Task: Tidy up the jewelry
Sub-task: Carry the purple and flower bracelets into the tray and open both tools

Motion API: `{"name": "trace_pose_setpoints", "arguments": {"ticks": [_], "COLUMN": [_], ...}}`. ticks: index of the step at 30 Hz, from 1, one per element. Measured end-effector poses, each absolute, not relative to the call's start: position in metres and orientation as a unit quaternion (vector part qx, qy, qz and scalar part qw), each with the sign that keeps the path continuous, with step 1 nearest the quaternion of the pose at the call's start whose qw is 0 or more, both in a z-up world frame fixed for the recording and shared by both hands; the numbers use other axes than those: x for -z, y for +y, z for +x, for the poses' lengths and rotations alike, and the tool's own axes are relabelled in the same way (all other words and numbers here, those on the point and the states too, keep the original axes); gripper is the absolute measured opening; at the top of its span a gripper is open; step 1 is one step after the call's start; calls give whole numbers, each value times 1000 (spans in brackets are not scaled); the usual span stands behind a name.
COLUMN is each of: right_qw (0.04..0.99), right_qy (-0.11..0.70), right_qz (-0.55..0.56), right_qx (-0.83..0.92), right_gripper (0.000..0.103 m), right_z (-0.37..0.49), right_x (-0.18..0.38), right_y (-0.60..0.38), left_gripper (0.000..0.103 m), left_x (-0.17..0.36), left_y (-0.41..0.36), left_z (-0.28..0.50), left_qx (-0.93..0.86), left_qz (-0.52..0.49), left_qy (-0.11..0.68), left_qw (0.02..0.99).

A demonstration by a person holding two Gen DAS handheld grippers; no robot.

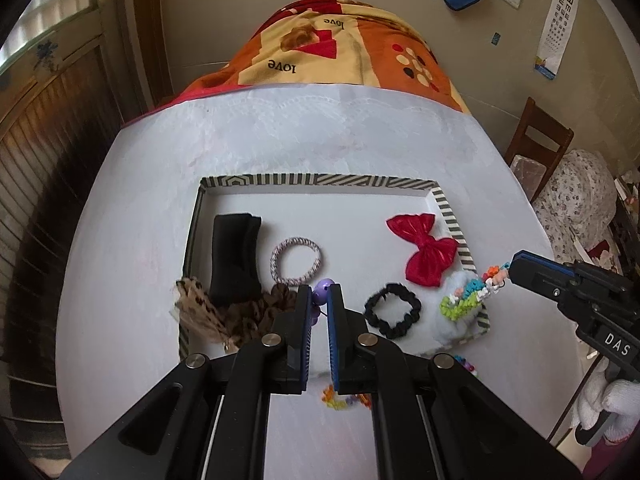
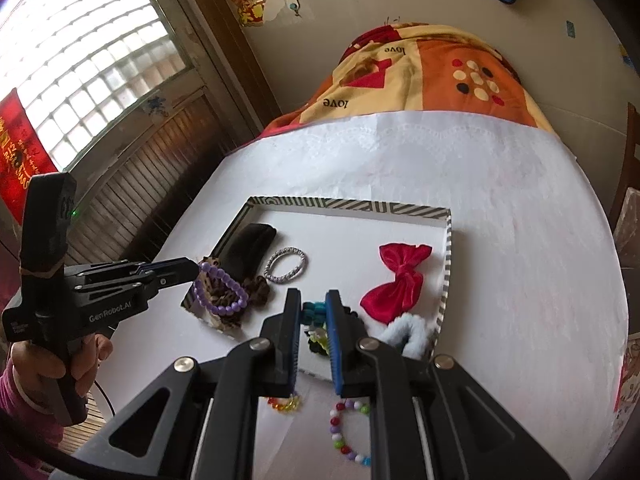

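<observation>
The left gripper (image 1: 319, 296) is clenched on one purple bead bracelet (image 2: 220, 290), which hangs from its tips above the near left corner of the tray (image 1: 316, 180). The right gripper (image 2: 313, 304) is clenched on one multicoloured bead bracelet (image 1: 472, 298), hanging from its tips above the near right corner of the same tray.

There is one tray, with a striped rim, on the white table cover (image 1: 304, 132). In it I count six things. Beyond the left gripper lie one black folded band (image 1: 234, 256) and one pale ring hair tie (image 1: 295, 260). To its left is one leopard scrunchie (image 1: 228, 312), to its right one black scrunchie (image 1: 392, 310). One red bow (image 1: 426, 250) lies beyond the right gripper, and one fluffy white piece (image 2: 408, 330) just under its tips.

Behind the grippers, outside the tray, two more bead bracelets lie on the cover: one orange-yellow bracelet (image 2: 285, 404) and one pastel bracelet (image 2: 348, 432).
</observation>
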State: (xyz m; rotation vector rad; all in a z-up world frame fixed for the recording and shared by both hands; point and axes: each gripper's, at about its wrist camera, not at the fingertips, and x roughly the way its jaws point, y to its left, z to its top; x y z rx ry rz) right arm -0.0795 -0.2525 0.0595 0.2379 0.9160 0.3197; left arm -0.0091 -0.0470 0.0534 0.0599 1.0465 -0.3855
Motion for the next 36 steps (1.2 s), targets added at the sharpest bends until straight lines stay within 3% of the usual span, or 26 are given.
{"name": "trace_pose_setpoints", "arguments": {"ticks": [36], "right_qw": [844], "right_qy": [505], "right_qz": [139], "right_qx": [-117], "right_gripper": [13], "right_z": [65], "right_x": [27], "right_y": [-252], "left_gripper": [0], "left_x": [20], "left_y": [-69], "left_z": [141], "left_qx": [154], "left_qz": [5], "left_qy": [547], "left_qw": [823]}}
